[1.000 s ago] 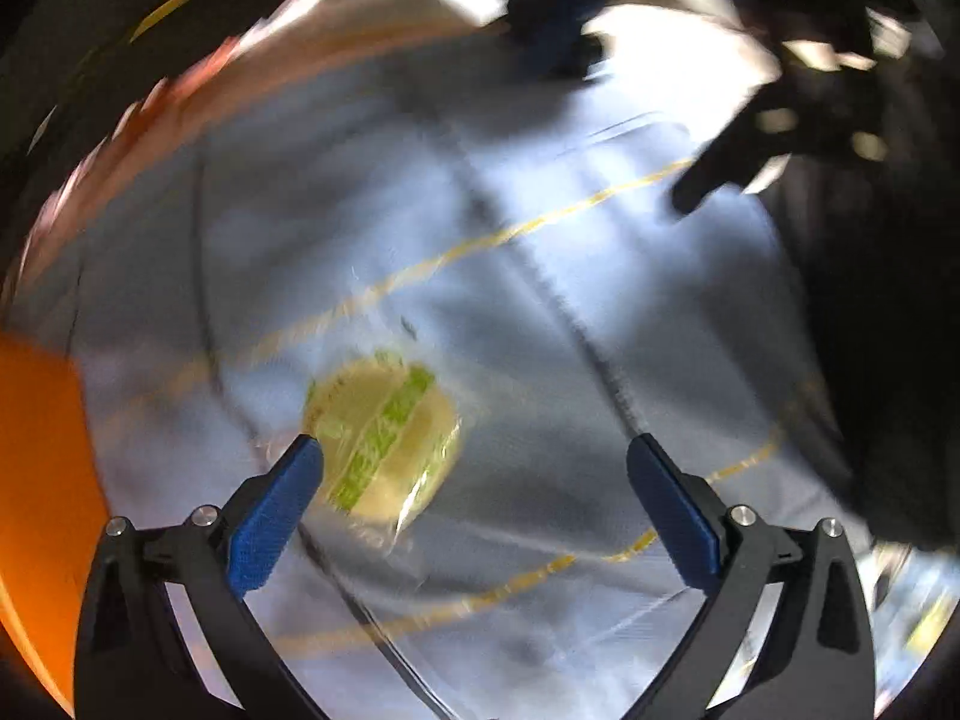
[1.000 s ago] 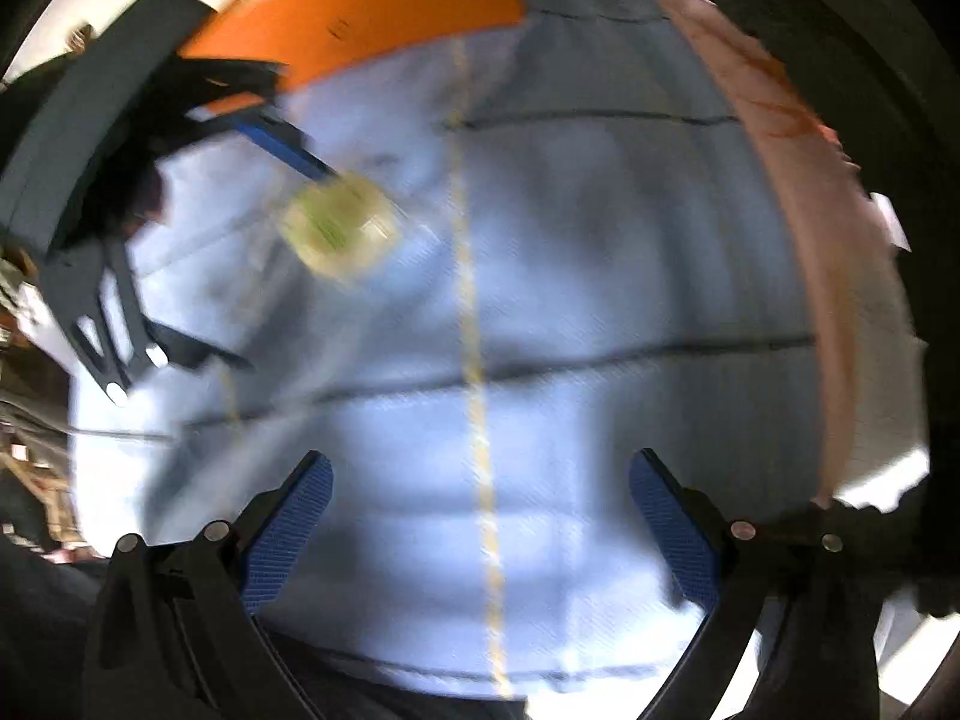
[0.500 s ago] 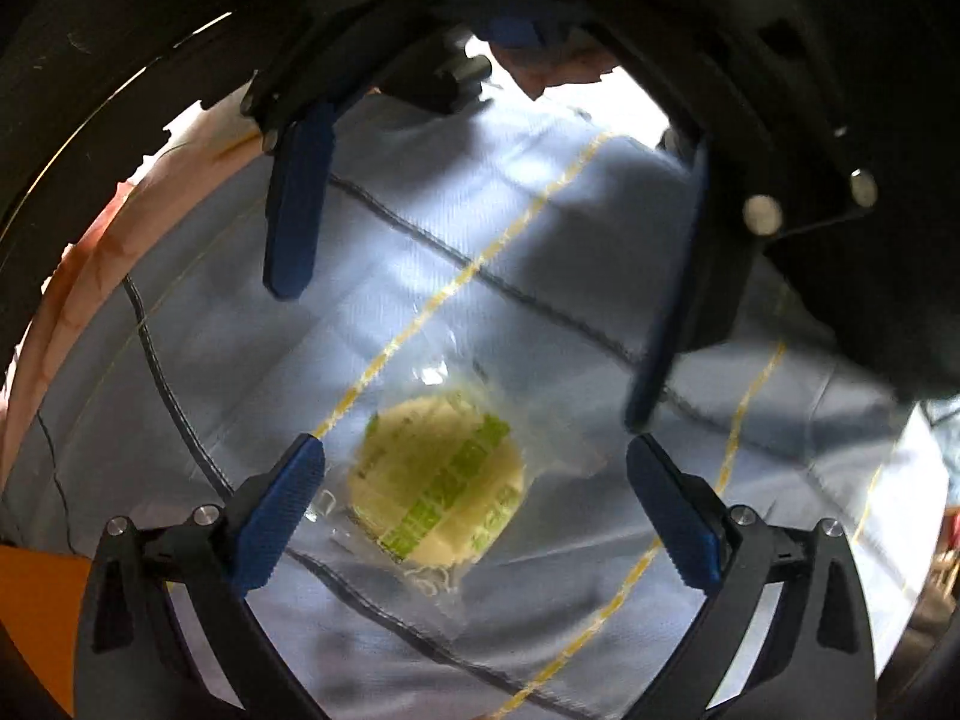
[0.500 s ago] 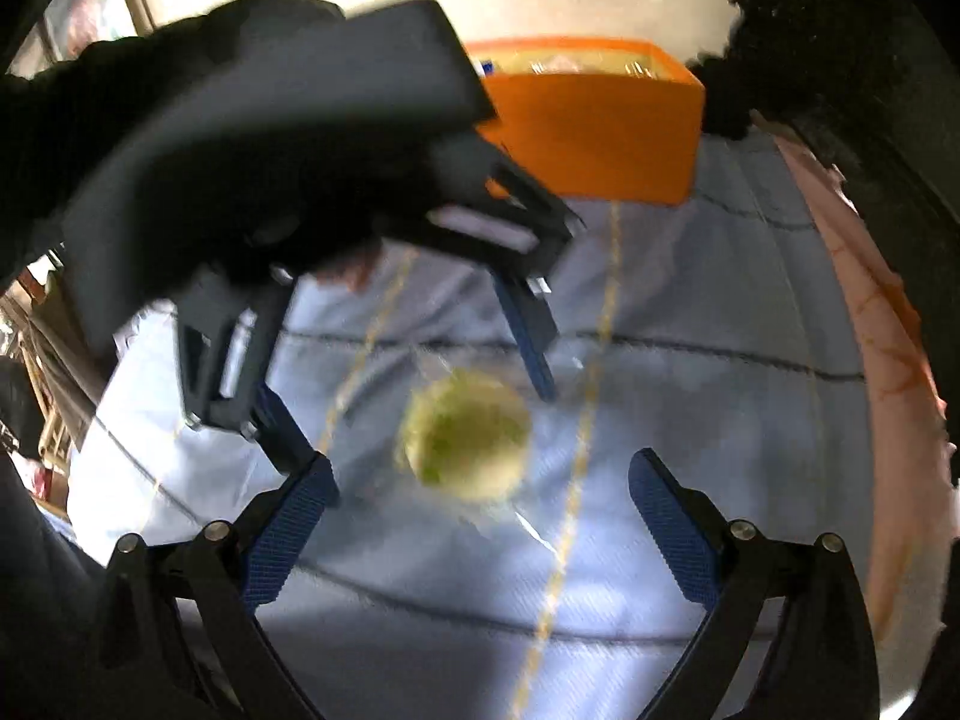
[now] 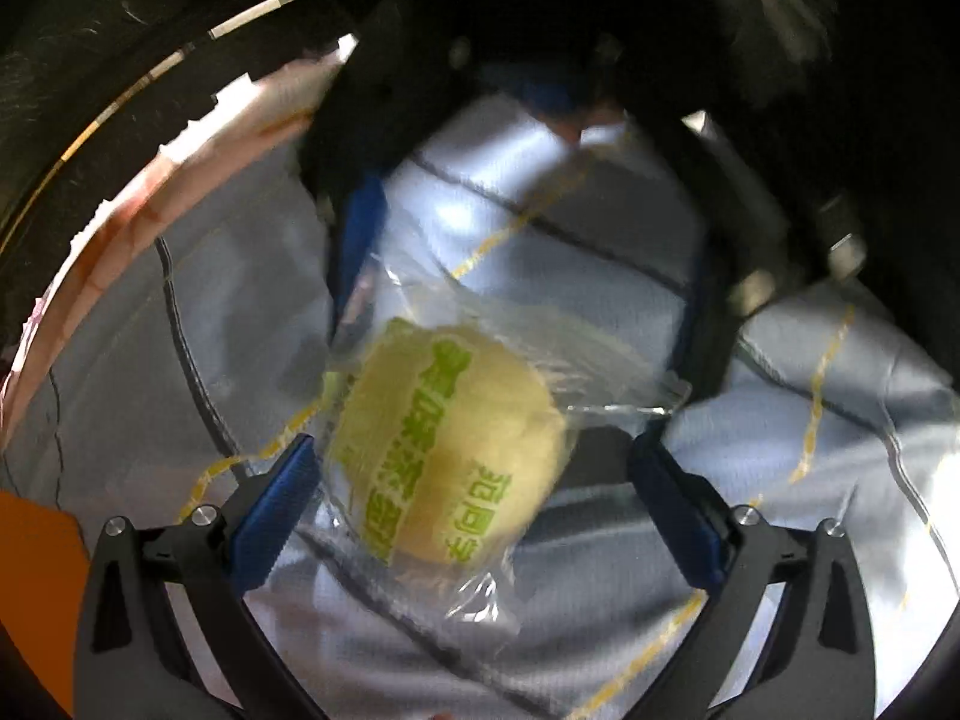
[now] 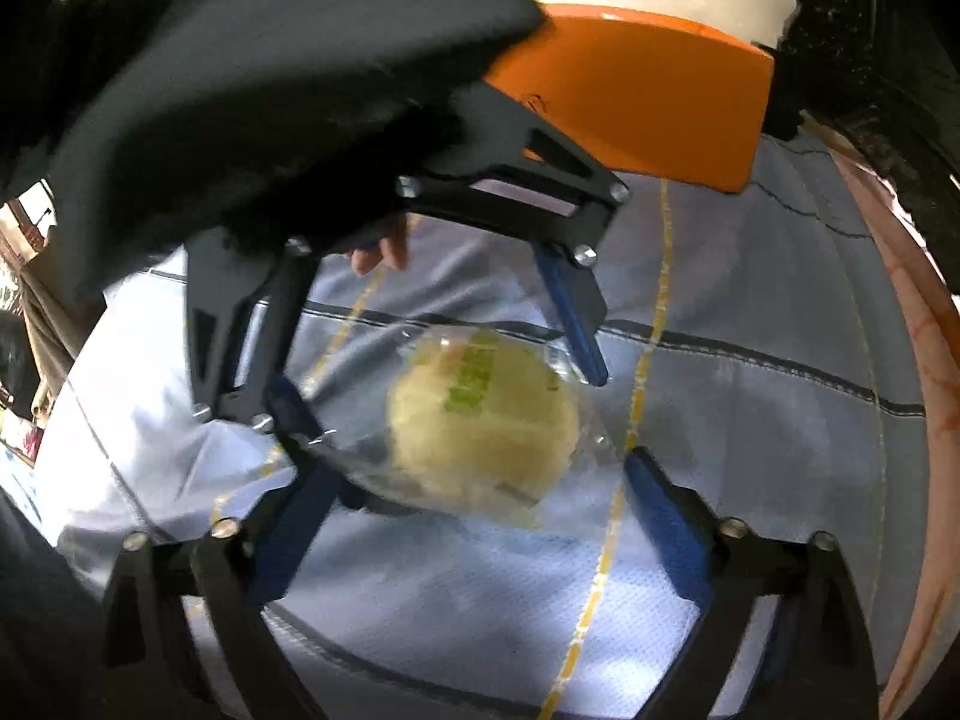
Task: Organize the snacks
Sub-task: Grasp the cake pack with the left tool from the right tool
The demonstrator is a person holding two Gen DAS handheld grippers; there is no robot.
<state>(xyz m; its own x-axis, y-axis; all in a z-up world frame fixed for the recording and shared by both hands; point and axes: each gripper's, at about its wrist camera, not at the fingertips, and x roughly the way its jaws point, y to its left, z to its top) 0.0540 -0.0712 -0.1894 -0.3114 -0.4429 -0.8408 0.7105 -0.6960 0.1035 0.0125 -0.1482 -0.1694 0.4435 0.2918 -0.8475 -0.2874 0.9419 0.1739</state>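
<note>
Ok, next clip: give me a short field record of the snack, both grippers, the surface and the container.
snack: round yellow cake in clear wrapper, green print, lying on the cloth
surface: pale blue cloth with yellow and dark lines
left gripper: open, jaws either side of the snack
right gripper: jaws have just been closing, snack between them, pads not clearly pressing
container: orange box at the cloth's far edge

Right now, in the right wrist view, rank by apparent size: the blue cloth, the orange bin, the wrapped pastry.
1. blue cloth, largest, spanning most of the frame.
2. orange bin, partly hidden by a sleeve.
3. wrapped pastry, though it is nearer the camera, so it and the bin look close.
</note>
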